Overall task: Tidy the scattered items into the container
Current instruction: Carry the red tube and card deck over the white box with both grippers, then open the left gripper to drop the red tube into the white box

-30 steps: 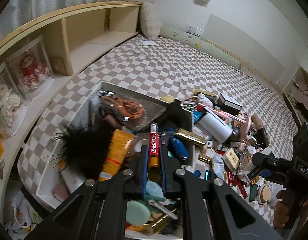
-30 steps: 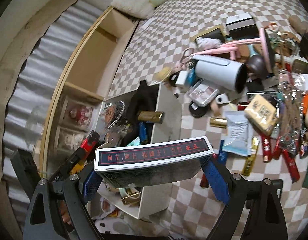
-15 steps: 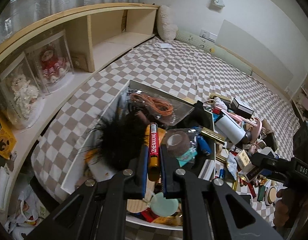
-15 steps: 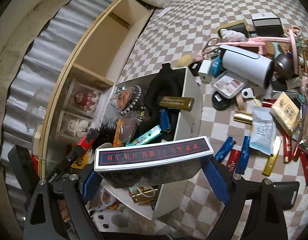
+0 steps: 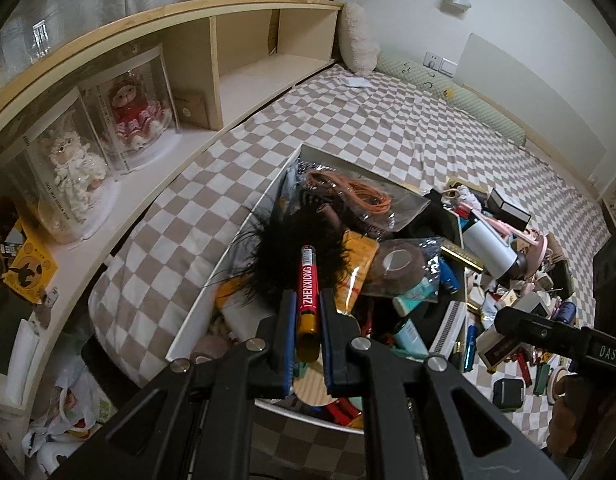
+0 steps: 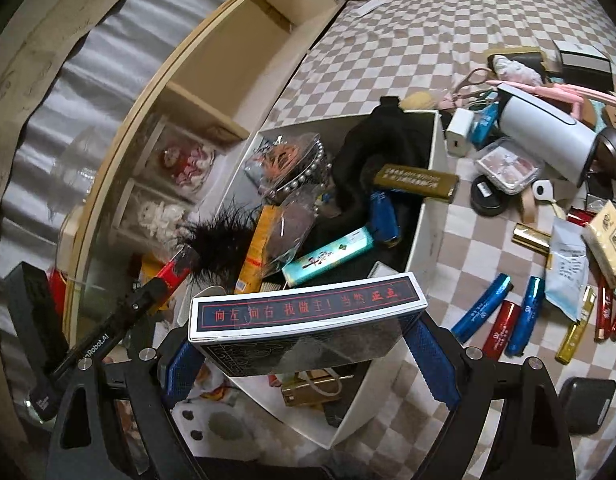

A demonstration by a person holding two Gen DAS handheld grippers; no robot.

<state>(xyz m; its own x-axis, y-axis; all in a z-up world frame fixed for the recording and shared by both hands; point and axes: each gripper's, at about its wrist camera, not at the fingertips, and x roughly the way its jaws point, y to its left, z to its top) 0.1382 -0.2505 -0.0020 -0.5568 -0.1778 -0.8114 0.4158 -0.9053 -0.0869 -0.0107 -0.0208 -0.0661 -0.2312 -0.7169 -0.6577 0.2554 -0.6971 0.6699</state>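
Claws both now over white cardboard container (image 6: 426,216) vs 1s ago: left claw (image 5: 308,322) clamped on red-yellow lighter (image 5: 309,295), right claw (image 6: 308,344) clamped on dark flat box (image 6: 304,324); drop looks next.

Two dolls (image 5: 132,110) in clear cases on the wooden shelf (image 5: 244,76), a fluffy cushion (image 5: 358,40) beyond, grey curtains (image 6: 68,92) behind.

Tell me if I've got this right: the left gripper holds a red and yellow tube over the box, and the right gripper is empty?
Not quite. The right gripper is not empty: the right wrist view shows its blue pads clamped on a dark card box. The rest holds: the left gripper holds the red and yellow tube over the box.
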